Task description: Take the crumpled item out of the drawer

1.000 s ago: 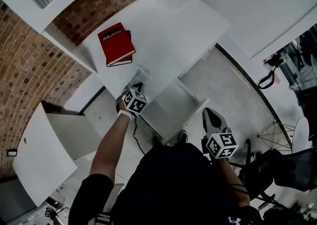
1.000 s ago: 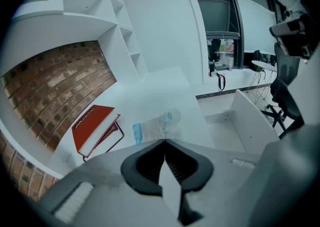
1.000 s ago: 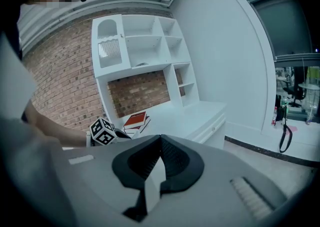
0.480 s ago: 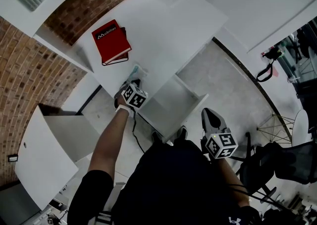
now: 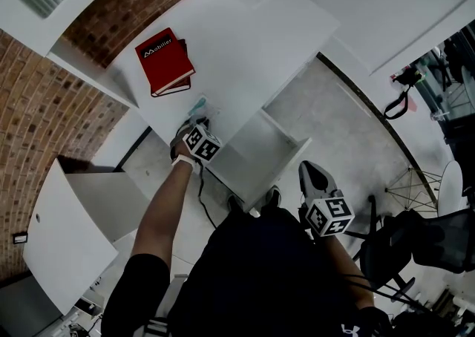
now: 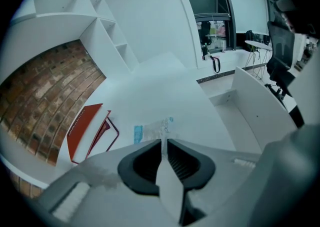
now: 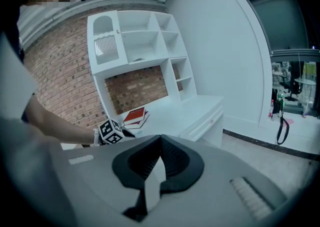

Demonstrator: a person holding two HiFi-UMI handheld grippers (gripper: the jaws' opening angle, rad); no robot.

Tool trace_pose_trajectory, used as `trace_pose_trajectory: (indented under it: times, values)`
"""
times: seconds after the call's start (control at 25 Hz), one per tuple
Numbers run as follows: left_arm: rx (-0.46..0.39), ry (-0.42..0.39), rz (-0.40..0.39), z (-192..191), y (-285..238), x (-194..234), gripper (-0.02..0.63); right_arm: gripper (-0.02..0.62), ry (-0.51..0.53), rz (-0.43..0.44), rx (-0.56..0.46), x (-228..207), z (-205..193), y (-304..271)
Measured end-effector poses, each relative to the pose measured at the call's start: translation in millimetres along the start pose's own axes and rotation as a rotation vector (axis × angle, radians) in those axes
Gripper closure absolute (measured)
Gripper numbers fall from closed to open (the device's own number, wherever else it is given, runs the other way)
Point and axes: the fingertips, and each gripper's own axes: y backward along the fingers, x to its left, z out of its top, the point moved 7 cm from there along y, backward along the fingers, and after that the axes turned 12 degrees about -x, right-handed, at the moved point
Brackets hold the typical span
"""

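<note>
While the left gripper [image 6: 163, 140] points steeply down at the desk [image 5: 245, 38], its jaws have just been opening. Left gripper view: a thin slit between the pads. The wrapper [image 6: 150, 131], crumpled clear film with blue print, lies on the desk at the tips. One edge reaches into the slit, and the pads do not clamp it.

Head view: wrapper out of the drawer [image 5: 256, 151], on the desktop near the desk's near edge. It sits between the red book [image 5: 163, 61] and the left gripper's tips. This view does not show the slit. It does show the drawer pulled open to the right of the left gripper, which the left gripper view catches only at its right margin.

Right gripper [image 5: 310, 170]: held near the person's body, right of the drawer, well apart from the desk. Right gripper view: jaws pressed together, nothing between them. That view alone shows the shelf unit and brick wall behind the desk. It also shows the left gripper far off beside the book. The wrapper is too small to pick out there.
</note>
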Motion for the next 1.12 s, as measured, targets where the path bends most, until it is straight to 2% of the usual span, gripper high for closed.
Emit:
trace_pose_trajectory:
  times: [0.16, 0.48, 0.8, 1.12]
  values:
    - [-0.053, 0.017, 0.030, 7, 9, -1, 0.502, 0.592, -0.002, 0.014, 0.005, 2, -1, -2]
    - [-0.171, 0.071, 0.097, 28, 46, -4, 0.502, 0.592, -0.005, 0.065, 0.017, 3, -3, -6]
    - [-0.431, 0.228, 0.160, 86, 123, -1, 0.502, 0.592, 0.031, 0.131, -0.026, 4, 19, -26]
    - [-0.645, 0.375, 0.239, 137, 209, -4, 0.502, 0.592, 0.150, 0.238, -0.175, 18, 80, -60]
